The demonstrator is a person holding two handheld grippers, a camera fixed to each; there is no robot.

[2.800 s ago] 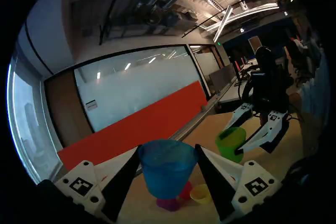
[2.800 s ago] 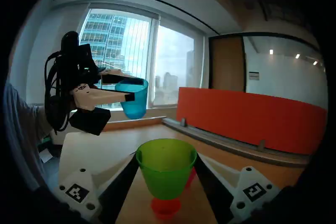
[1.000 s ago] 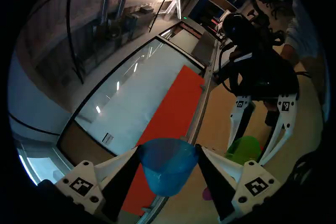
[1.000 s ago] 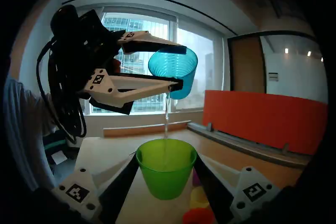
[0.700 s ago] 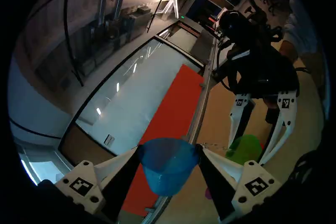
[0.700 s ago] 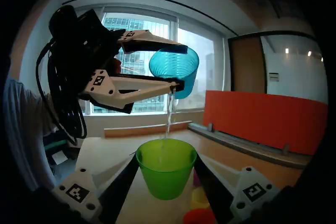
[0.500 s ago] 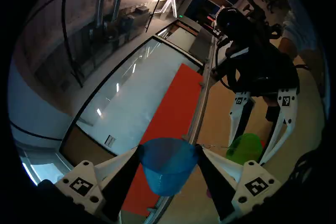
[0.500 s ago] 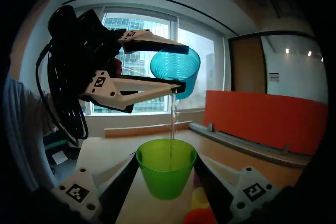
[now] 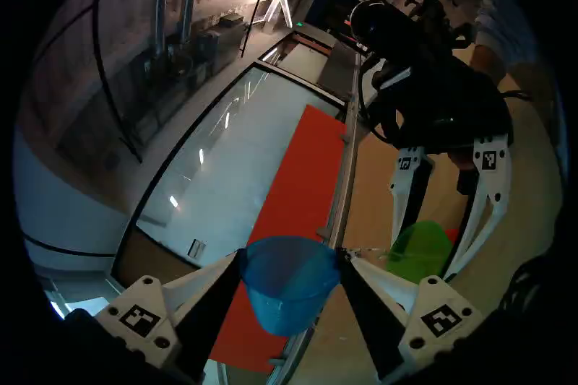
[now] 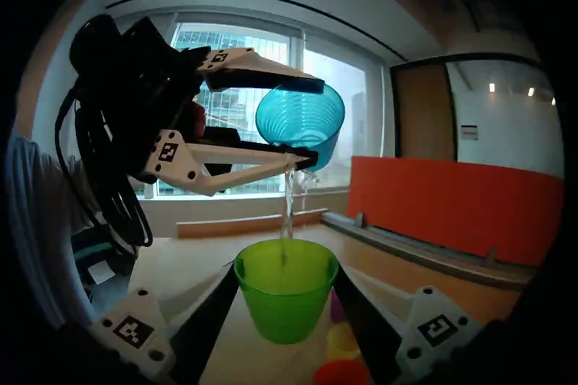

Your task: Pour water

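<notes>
While the left hand-held gripper (image 10: 314,123) hangs at the upper left of the right gripper view, its two white fingers press on opposite sides of the blue cup (image 10: 298,119), which is tipped over so that its mouth faces the camera. Left of this gripper are a sleeve (image 10: 32,240) and a bundle of black cables (image 10: 94,161), and behind it is a bright window (image 10: 361,125). From the lowest point of the blue rim a thin stream of water (image 10: 287,212) falls straight down into the green cup (image 10: 286,305), which stands upright directly below, apart from the blue one. The right hand-held gripper (image 10: 286,271) is closed on this green cup, with one finger on each side of it. The light wooden surface (image 10: 180,262) lies behind and below the cup; whether the cup touches it, I cannot tell. Just right of the green cup's base, a small yellow cup (image 10: 344,342) and a red cup (image 10: 339,373) are on the surface. Farther right, an orange panel (image 10: 462,204) runs along the far edge. Seen from the left gripper view, the blue cup is clamped at the lower centre, and the green cup is to its right, between the other gripper's fingers.
</notes>
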